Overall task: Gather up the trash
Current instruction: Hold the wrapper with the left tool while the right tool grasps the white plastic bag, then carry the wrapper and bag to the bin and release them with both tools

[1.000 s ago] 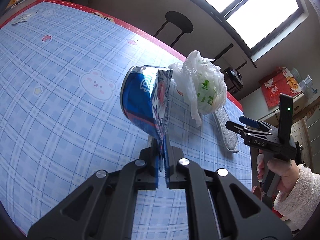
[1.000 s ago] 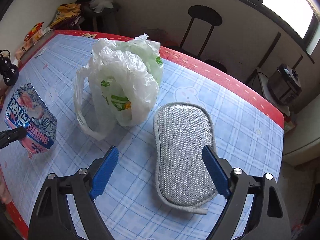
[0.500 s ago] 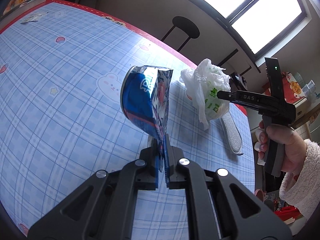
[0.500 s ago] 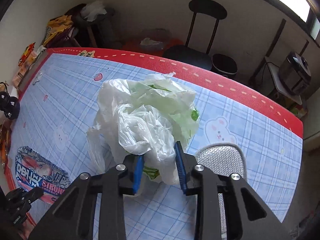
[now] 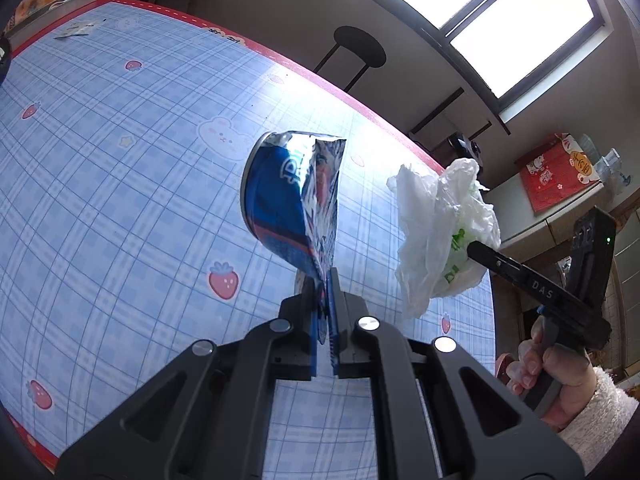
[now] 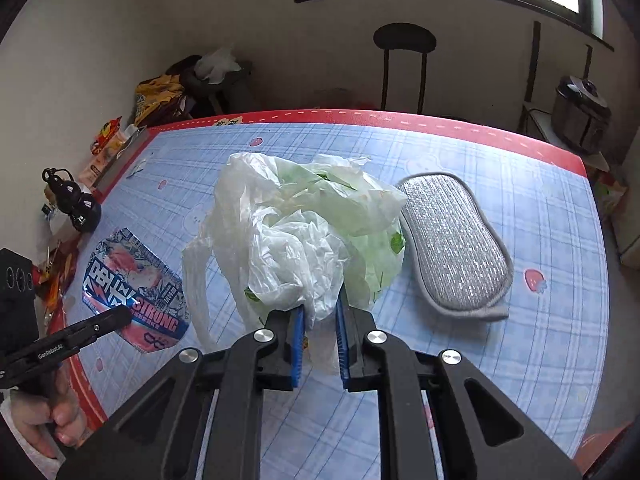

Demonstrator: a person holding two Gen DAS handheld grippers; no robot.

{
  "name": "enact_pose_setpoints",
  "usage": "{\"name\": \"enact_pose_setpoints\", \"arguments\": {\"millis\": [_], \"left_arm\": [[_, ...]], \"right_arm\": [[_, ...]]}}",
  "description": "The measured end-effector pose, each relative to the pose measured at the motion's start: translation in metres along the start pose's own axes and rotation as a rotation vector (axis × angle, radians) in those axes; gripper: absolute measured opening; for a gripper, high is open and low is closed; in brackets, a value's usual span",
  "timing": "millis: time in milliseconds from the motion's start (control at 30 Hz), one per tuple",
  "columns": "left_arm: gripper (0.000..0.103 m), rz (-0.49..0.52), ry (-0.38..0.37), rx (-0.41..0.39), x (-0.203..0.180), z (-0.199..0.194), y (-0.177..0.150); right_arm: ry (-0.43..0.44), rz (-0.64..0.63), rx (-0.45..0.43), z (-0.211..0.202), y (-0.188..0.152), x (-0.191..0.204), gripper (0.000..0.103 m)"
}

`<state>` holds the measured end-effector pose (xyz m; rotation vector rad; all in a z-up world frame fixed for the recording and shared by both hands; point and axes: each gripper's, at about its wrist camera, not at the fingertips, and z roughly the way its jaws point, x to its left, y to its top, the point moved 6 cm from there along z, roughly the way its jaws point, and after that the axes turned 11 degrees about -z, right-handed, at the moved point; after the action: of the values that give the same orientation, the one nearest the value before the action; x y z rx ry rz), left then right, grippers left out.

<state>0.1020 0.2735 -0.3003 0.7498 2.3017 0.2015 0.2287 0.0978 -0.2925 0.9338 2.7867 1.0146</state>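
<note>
My left gripper (image 5: 325,280) is shut on the bottom corner of a blue and silver snack wrapper (image 5: 294,200) and holds it upright above the blue checked tablecloth (image 5: 120,200). The wrapper also shows in the right wrist view (image 6: 134,290), with the left gripper (image 6: 124,316) on its edge. My right gripper (image 6: 320,312) is shut on a crumpled white and green plastic bag (image 6: 304,236) and holds it lifted off the table. The bag (image 5: 440,232) hangs to the right of the wrapper in the left wrist view, held by the right gripper (image 5: 474,248).
A grey scrubbing pad (image 6: 456,244) lies on the table right of the bag. A black gourd-shaped object (image 6: 74,200) and snack packets (image 6: 108,144) sit at the table's left edge. A black stool (image 6: 404,60) stands behind the red table border (image 6: 400,118).
My right gripper, shut on the bag, has lifted it off the table and toward the wrapper. The left gripper still holds the wrapper and has shifted slightly.
</note>
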Motion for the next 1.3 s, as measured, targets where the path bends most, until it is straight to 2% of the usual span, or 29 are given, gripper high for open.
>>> {"name": "enact_pose_setpoints", "arguments": {"millis": [100,233,267,300,433,633,867,1033,1300], "left_arm": [[0.008,0.032,-0.014,0.023,-0.012,-0.008,-0.016],[0.008,0.091,-0.04,0.054,-0.036,-0.016,-0.038],[0.008,0.107,-0.048,0.065,-0.043,-0.017,-0.044],[0.008,0.124,-0.055,0.076,-0.051,-0.017,-0.05],[0.008,0.191,-0.082,0.121,-0.082,-0.016,-0.073],[0.008,0.292,-0.121,0.172,-0.135,-0.012,-0.106],[0.009,0.408,-0.163,0.241,-0.199,0.001,-0.154],[0.009,0.493,-0.204,0.301,-0.246,0.015,-0.195],[0.009,0.671,-0.253,0.403,-0.328,0.049,-0.276]], "right_arm": [[0.008,0.121,-0.048,-0.036,-0.035,-0.017,0.014],[-0.05,0.237,-0.103,-0.089,-0.079,-0.053,0.014],[-0.095,0.288,-0.134,-0.119,-0.102,-0.074,0.014],[-0.095,0.288,-0.134,-0.119,-0.102,-0.074,0.014],[-0.189,0.396,-0.206,-0.177,-0.145,-0.113,0.014],[-0.344,0.568,-0.304,-0.26,-0.224,-0.167,0.014],[-0.519,0.726,-0.372,-0.34,-0.322,-0.214,0.014],[-0.583,0.809,-0.412,-0.377,-0.376,-0.233,0.014],[-0.613,0.839,-0.448,-0.407,-0.419,-0.25,0.014]]}}
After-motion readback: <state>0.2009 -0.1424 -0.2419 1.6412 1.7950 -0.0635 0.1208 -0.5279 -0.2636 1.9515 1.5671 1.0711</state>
